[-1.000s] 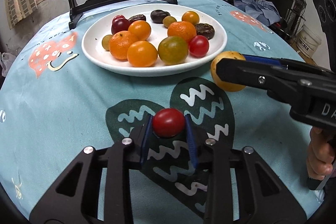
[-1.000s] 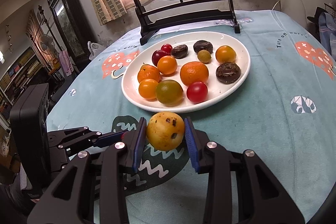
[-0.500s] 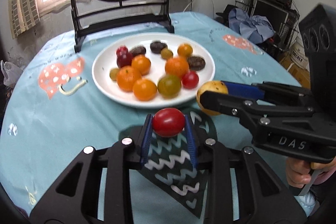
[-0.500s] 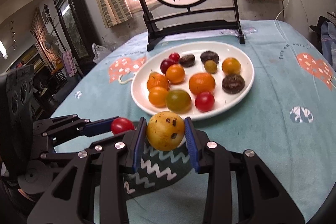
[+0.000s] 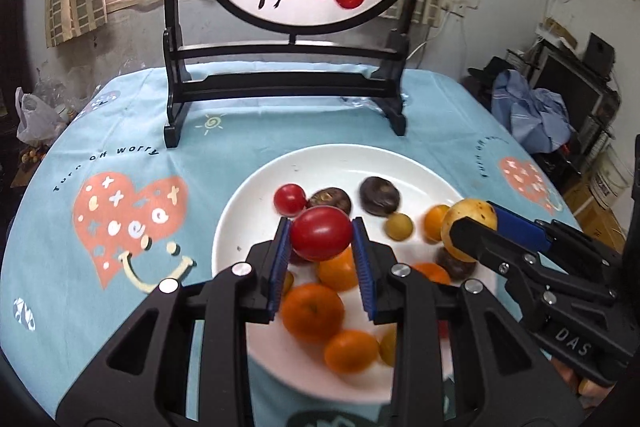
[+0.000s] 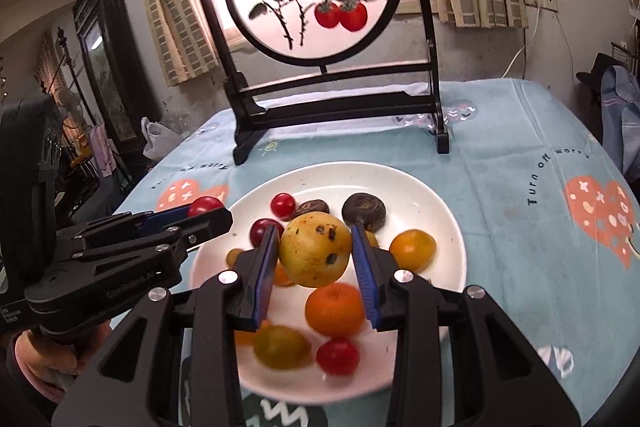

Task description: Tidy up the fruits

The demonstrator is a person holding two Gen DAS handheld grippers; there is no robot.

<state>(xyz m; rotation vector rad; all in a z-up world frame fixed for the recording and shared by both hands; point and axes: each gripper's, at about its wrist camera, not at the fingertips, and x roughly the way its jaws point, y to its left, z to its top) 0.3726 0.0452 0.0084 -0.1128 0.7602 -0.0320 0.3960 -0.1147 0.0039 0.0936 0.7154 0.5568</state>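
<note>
My left gripper (image 5: 321, 251) is shut on a red tomato (image 5: 321, 233) and holds it above the white plate (image 5: 340, 159). My right gripper (image 6: 315, 259) is shut on a spotted yellow fruit (image 6: 315, 254) above the same plate (image 6: 400, 179). The plate holds several fruits: oranges (image 5: 312, 313), small red tomatoes (image 5: 289, 198) and dark brown fruits (image 5: 379, 190). The right gripper also shows in the left wrist view (image 5: 472, 231), over the plate's right side. The left gripper shows in the right wrist view (image 6: 208, 211), at the plate's left rim.
A black wooden stand with a round painted screen (image 5: 296, 27) stands on the table behind the plate. The light blue tablecloth (image 5: 120, 155) covers a round table. Furniture and clothes (image 5: 532, 115) lie beyond the right edge.
Both grippers have moved forward and up with their fruits, from in front of the plate to over it. The plate now lies under the fingers.
</note>
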